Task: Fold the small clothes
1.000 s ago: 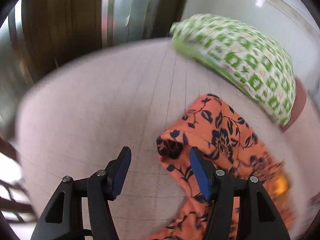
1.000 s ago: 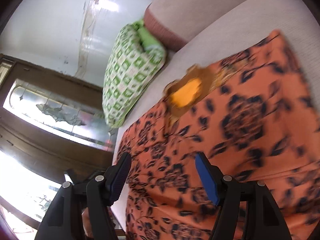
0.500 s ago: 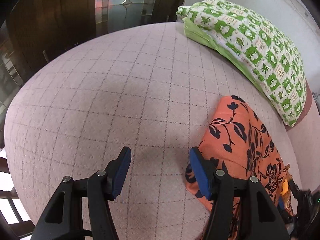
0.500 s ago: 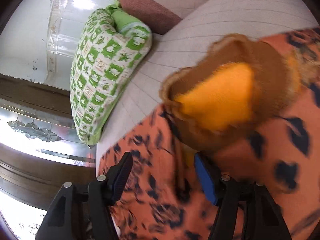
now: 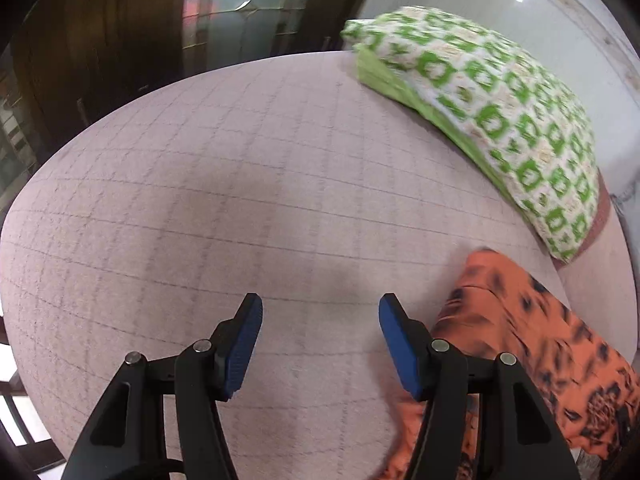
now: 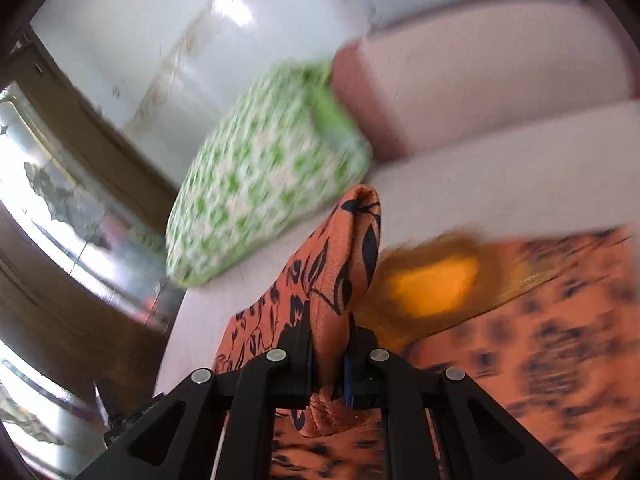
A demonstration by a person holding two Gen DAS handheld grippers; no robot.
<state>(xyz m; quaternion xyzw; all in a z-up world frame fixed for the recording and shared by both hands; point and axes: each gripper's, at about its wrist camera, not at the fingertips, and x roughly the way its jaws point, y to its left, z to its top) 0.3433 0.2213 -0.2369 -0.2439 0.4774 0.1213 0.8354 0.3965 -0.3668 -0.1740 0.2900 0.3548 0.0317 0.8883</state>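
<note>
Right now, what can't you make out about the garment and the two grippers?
- Orange garment: right wrist view, motion blur smears its print; its outline runs off the frame edge.
- Garment: left wrist view, lower part hidden behind the open left gripper.
- Right gripper: its pads are buried in the pinched fold.
- Pillow: pattern blurred.

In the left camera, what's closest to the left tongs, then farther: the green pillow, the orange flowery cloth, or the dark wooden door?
1. Orange flowery cloth, just right of the left tongs.
2. Green pillow, upper right on the bed.
3. Dark wooden door, beyond the bed, upper left.
</note>
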